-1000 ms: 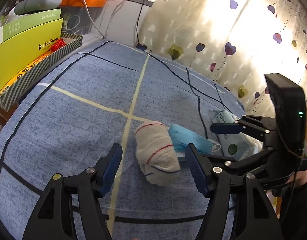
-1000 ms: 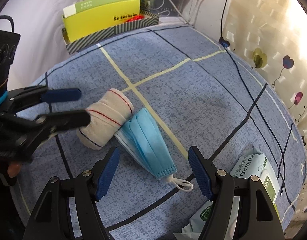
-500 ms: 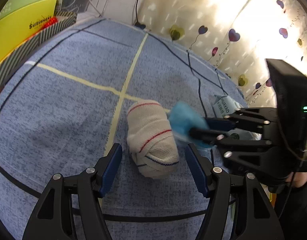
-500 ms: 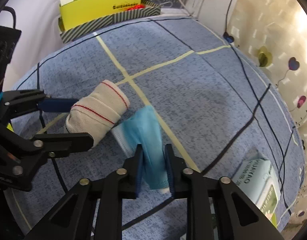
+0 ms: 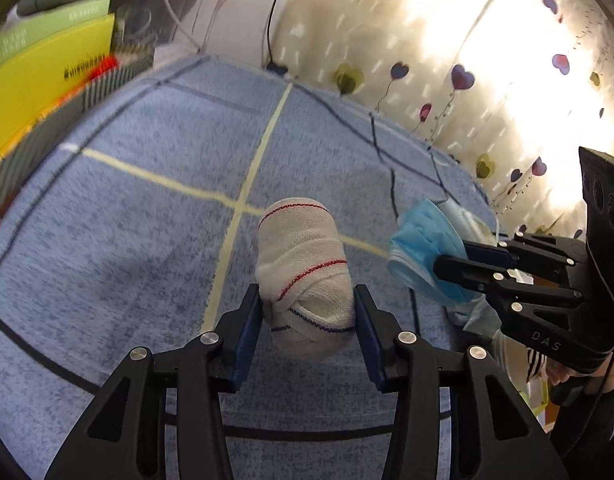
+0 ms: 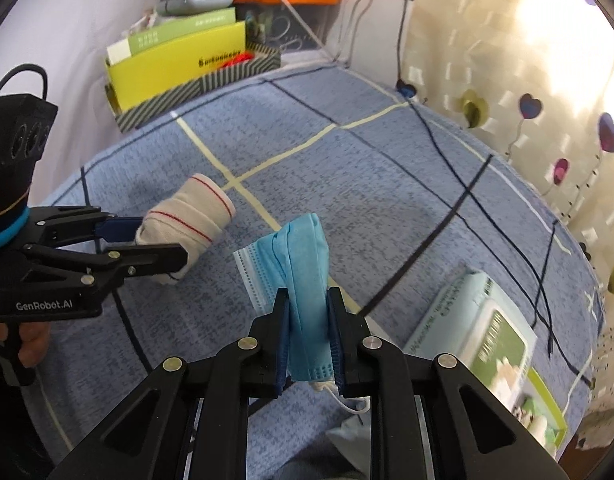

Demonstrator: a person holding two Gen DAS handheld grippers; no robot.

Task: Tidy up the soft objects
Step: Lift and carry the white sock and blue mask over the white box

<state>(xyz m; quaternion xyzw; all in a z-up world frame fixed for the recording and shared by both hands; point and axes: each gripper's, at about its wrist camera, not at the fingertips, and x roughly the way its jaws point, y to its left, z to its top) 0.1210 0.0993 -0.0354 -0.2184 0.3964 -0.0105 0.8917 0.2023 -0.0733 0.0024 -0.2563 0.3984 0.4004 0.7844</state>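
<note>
left claw (image 5: 307, 316) has just been closing around the rolled sock (image 5: 305, 280); squeeze fully before lifting. right claw (image 6: 309, 340) grips the face mask (image 6: 295, 264).

Left claw (image 5: 307, 312) jaws just closing, half-wide; right claw (image 6: 307, 334) jaws nearly together, both angled downward.

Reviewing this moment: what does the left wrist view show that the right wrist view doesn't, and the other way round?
Only the left wrist view shows the left gripper head-on, its jaws, just closing, either side of the rolled sock, pads meeting its sides.

Only the right wrist view shows the wet wipes pack clearly, lying on the blue bedspread, plus the mask's white ear loop hanging below the jaws.

Both show the sock, the blue face mask pinched in the right gripper, the yellow folder and the heart-print curtain.
</note>
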